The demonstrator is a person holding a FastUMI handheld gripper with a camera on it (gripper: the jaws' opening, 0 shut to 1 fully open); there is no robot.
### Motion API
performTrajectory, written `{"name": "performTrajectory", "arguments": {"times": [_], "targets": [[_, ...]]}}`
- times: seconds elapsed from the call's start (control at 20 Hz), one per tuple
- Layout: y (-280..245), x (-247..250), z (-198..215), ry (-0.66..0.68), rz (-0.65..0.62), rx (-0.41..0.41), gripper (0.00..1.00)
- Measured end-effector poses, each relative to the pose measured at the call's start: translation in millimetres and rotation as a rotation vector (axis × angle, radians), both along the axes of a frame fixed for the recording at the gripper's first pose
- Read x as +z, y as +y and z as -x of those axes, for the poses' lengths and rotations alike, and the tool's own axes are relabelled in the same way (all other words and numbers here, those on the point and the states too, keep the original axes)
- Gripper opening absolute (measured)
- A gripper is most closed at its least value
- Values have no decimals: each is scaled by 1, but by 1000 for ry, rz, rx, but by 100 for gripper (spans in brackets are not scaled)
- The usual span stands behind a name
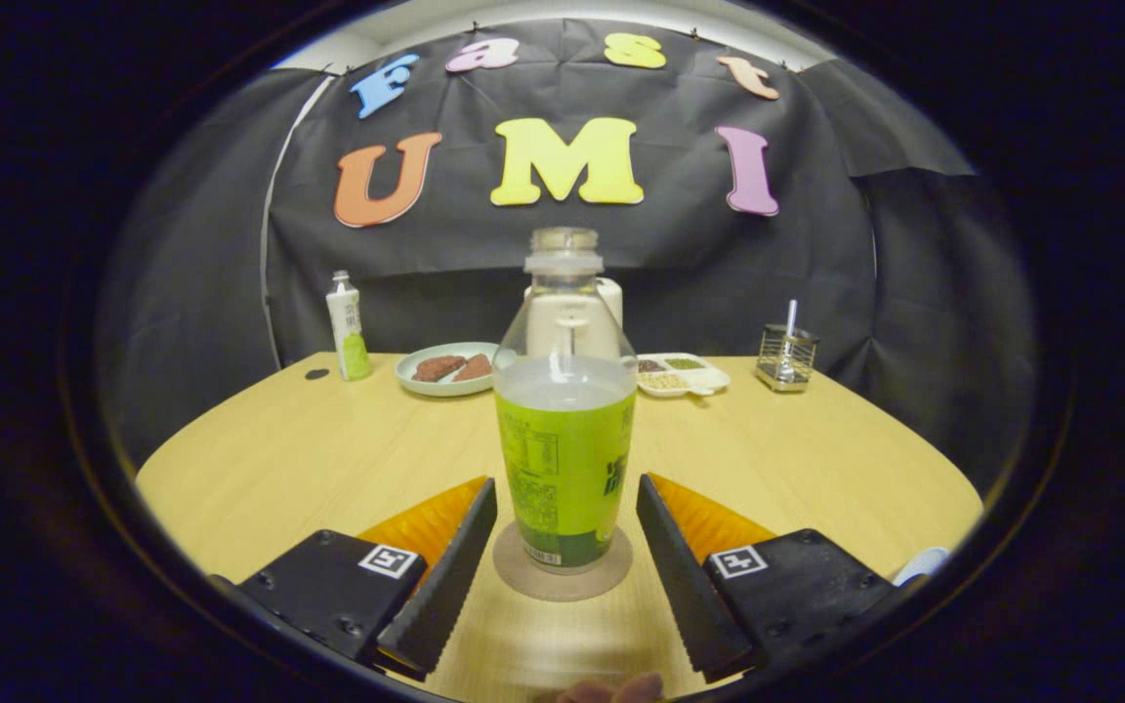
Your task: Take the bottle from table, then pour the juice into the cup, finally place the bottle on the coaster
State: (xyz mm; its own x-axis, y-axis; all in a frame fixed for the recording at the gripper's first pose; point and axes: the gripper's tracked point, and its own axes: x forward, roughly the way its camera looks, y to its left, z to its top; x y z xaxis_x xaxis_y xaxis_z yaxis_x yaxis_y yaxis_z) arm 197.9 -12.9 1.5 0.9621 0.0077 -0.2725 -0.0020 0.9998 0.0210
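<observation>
1. While the bottle (564,430) stands upright on the coaster (562,566), centre of frame, I see the gripper (565,532) spread wide, fingers either side and not touching it.
2. Table (279,459) bears a plate (447,370) and white cup (577,317) behind, upper centre.
3. Bottle looks part full, smooth plastic; I judge it light, somewhat slippery and squeezable.
4. Any regrip: take the labelled lower body, gently.

Ridged wedge jaws on screwed housings with square tag markers
</observation>
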Motion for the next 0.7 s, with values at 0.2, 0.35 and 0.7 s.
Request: {"name": "performTrajectory", "arguments": {"times": [0.2, 0.35, 0.7], "targets": [[4, 30, 39, -83, 3, 5, 100], [7, 56, 72, -155, 16, 20, 100], [-2, 88, 151, -248, 20, -2, 100]]}}
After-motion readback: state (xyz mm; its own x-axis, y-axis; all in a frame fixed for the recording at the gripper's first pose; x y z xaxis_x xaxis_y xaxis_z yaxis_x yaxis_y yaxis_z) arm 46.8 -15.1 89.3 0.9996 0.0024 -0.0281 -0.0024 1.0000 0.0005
